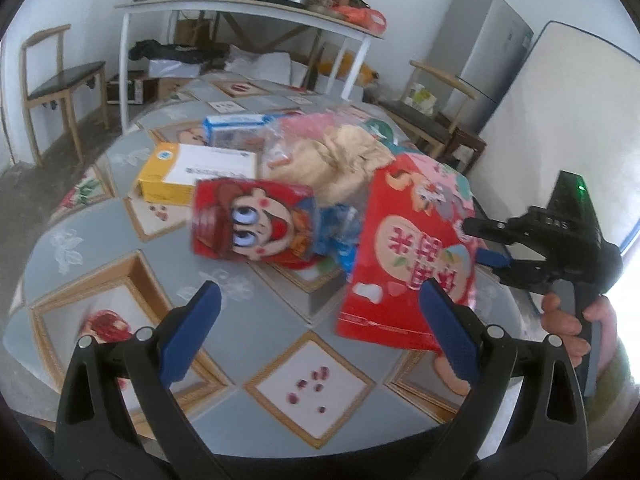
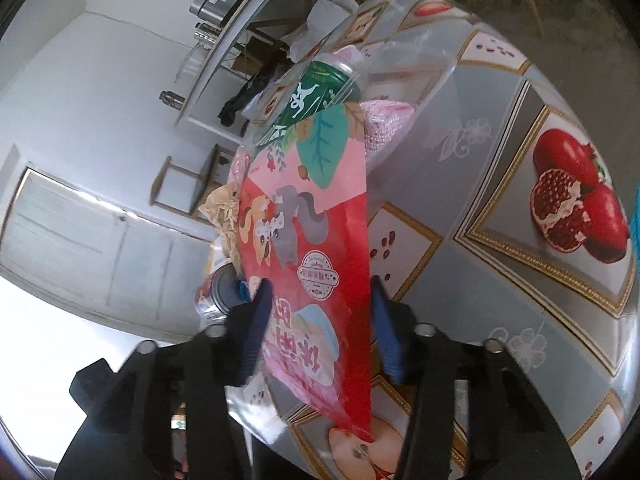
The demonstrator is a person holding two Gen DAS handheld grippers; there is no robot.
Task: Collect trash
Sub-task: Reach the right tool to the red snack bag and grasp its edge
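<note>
left hand-held gripper: jaws apart, empty | right hand-held gripper: gripping, tilted down

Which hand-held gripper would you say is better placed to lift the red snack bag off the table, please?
Right. The right hand-held gripper already has the red snack bag between its fingers, while the left hand-held gripper is open and empty above the patterned tablecloth.
</note>
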